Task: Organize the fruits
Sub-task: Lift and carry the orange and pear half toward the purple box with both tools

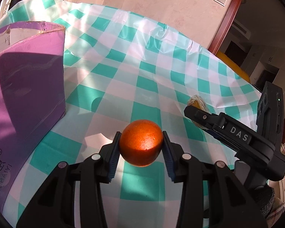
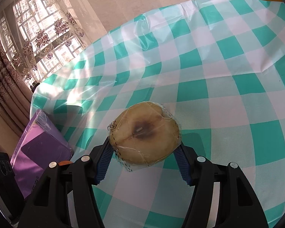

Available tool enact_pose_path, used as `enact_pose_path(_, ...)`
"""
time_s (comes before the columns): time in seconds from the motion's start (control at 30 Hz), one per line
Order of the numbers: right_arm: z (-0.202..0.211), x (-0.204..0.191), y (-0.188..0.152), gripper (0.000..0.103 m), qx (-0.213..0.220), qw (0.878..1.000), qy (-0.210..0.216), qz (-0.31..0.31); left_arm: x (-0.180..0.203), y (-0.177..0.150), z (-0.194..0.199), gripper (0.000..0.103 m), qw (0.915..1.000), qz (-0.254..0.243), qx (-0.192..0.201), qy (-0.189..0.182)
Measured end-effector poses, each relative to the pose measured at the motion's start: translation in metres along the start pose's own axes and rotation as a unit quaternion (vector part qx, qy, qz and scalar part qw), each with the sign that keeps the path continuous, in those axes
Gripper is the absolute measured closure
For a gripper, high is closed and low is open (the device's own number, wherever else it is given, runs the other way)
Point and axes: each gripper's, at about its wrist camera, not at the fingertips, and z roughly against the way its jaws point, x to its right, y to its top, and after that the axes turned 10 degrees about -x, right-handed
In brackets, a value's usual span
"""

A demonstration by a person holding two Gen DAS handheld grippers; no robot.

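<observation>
Left gripper (image 1: 141,145) clamps an orange (image 1: 141,142), pads tight on both sides, lifted above the checked cloth (image 1: 161,72), right of the purple box (image 1: 26,79). Right gripper (image 2: 144,148), jaws wider apart, grips a plastic-wrapped pear (image 2: 145,133), also held above the cloth.

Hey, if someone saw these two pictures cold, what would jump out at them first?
Probably the bright orange, lit by sun and pinched in the left tongs above the green-checked tablecloth. Next, the wrapped pale fruit with a dark bruise, gripped in the right tongs. A purple box stands at the left of the table.
</observation>
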Motion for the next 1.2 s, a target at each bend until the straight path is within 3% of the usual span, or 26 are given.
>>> enact_pose_path(0.27, 0.002, -0.014, -0.014, 0.043, -0.012, 1.000, 0.014, 0.013, -0.003, -0.007, 0.011, 0.062, 0.9999, 0.000, 0.011, -0.001)
enact_pose_path(0.53, 0.013, -0.022, -0.024, 0.043, 0.015, 0.999, 0.047, -0.002, 0.008, -0.021, 0.041, 0.061, 0.9964, -0.048, 0.055, 0.045)
enact_pose_path(0.7, 0.019, -0.033, -0.029, 0.043, 0.031, 0.996, 0.084, -0.021, 0.004, -0.021, 0.077, 0.061, 0.9929, -0.047, 0.091, 0.061)
enact_pose_path(0.93, 0.027, -0.090, -0.026, 0.043, 0.034, 0.993, 0.110, 0.031, -0.019, -0.009, 0.137, 0.061, 0.9858, -0.028, 0.102, 0.130)
enact_pose_path(1.1, 0.036, -0.148, -0.024, 0.043, 0.031, 0.987, 0.124, 0.100, -0.046, -0.002, 0.186, 0.061, 0.9744, -0.013, 0.116, 0.192)
enact_pose_path(1.2, 0.036, -0.183, -0.026, 0.043, 0.025, 0.982, 0.126, 0.140, -0.069, 0.004, 0.205, 0.061, 0.9700, 0.001, 0.105, 0.219)
